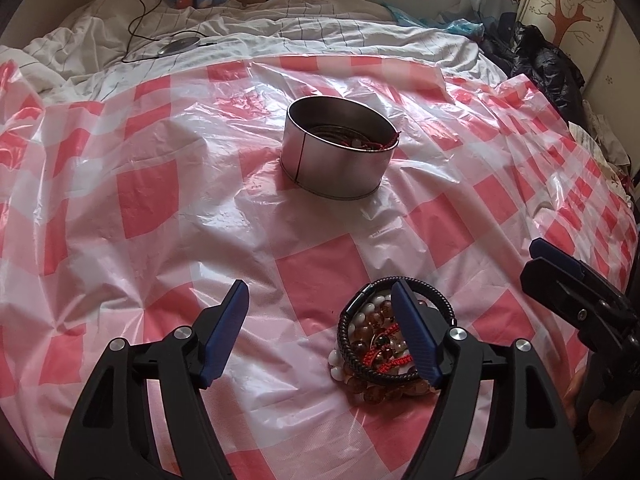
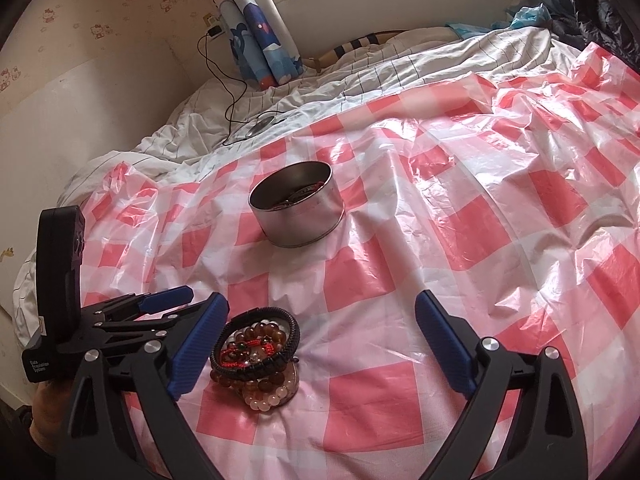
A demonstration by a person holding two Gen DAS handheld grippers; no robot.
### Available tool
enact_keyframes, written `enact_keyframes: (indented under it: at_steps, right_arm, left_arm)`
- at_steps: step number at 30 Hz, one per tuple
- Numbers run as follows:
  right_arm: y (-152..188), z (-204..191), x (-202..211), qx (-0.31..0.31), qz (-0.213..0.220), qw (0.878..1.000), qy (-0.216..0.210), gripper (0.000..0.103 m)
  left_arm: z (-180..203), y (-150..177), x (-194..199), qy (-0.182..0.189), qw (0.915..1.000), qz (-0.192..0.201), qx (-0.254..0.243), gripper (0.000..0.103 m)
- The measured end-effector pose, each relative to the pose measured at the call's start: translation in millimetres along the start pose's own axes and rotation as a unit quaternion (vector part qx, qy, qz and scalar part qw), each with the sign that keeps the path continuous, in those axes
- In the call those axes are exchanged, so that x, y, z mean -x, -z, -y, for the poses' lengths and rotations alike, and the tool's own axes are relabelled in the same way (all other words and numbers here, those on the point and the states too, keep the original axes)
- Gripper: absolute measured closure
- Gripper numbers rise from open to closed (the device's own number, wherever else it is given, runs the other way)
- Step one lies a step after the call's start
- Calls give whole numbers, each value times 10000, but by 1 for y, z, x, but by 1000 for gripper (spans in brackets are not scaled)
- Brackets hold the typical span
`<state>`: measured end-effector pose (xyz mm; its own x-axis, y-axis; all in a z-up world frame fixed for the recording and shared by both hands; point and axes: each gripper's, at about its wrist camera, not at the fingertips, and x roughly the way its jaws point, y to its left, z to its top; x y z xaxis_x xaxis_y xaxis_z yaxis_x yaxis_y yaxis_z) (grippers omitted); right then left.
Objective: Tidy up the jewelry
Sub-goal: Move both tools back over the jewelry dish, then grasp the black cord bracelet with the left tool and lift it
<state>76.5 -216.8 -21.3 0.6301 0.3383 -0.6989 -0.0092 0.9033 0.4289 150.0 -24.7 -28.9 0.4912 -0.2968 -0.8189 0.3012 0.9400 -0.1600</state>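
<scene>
Both hand-held grippers spread apart, left [image 1: 320,308], right [image 2: 320,320], "Data Acquisition System" label [image 2: 39,365] on left unit.

Place: a home bedroom
Bed [image 2: 420,60]: rumpled white bedding
Wall: cartoon wallpaper [image 2: 96,32]
Window: curtain [image 2: 260,40] with cartoon print

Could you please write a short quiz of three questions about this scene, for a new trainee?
1. True or false: the round metal tin already holds some jewelry.
2. The pile of bracelets lies: A) inside the tin, B) on the checkered plastic sheet, C) in a gripper.
3. Fill in: both the left gripper and the right gripper are ____.

Key: 1 true; 2 B; 3 open.
</scene>
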Motion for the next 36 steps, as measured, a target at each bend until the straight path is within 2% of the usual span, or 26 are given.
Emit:
enact_keyframes:
  at_steps: [14, 19, 20, 21, 23, 26, 28, 30, 34, 35, 36]
  right_arm:
    - [1, 2, -3, -37, -49, 10000, -8, 11]
    - [1, 3, -3, -49, -60, 10000, -9, 11]
    - [2, 3, -3, -56, -61, 10000, -11, 11]
    - [2, 3, -3, -53, -58, 10000, -9, 11]
    - [1, 3, -3, -53, -61, 10000, -13, 11]
    - [1, 3, -3, -57, -60, 10000, -16, 11]
    - [1, 3, -3, -58, -61, 10000, -16, 11]
    - [1, 4, -3, -61, -67, 10000, -16, 11]
    - [3, 4, -4, -82, -76, 9999, -14, 11]
    - [3, 4, -4, -81, -76, 9999, -15, 11]
    - [4, 3, -4, -81, -77, 9999, -13, 11]
  left_arm:
    - [12, 4, -9, -267, 9991, -106, -321, 33]
    - [15, 5, -12, -185, 9990, -133, -394, 33]
    - [15, 5, -13, -124, 9991, -129, -373, 41]
    - [13, 5, -14, -14, 9993, -166, -321, 64]
    - [4, 5, -18, 351, 9988, -331, 2, 93]
    - [-9, 3, -14, 688, 9968, -222, 354, 103]
    - [-18, 1, -6, 923, 9940, -100, 580, 103]
    - [-23, -1, -5, 959, 9932, -71, 659, 103]
    - [-26, 1, -17, 917, 9923, -363, 746, 101]
    - [-24, 2, -22, 902, 9921, -469, 733, 95]
    - [-23, 3, -23, 815, 9930, -475, 709, 85]
